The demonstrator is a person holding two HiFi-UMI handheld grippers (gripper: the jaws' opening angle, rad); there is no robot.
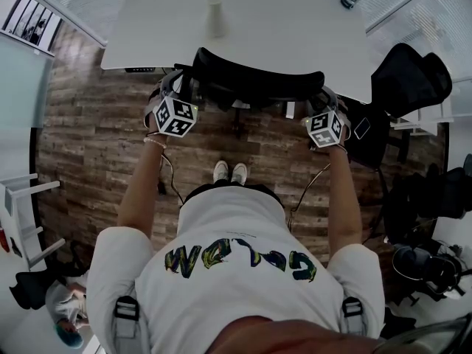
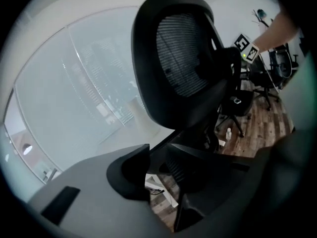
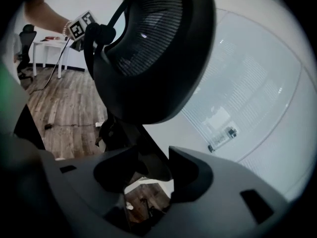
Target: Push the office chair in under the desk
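Looks like the left hand-held gripper (image 2: pixel 158 168) and right hand-held gripper (image 3: pixel 148 168) each clamp one side of the office chair (image 1: pixel 254 81) so it rolls straight. Its seat's mostly under the counter (image 1: pixel 295 21) already.

The white shirt (image 1: pixel 236 231) bears colourful upside-down lettering (image 1: pixel 240 260), too stylised to read surely; nothing else legible.

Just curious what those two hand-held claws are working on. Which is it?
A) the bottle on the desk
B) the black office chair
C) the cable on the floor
B: the left claw and right claw sit at either side of the black office chair, close against its frame.
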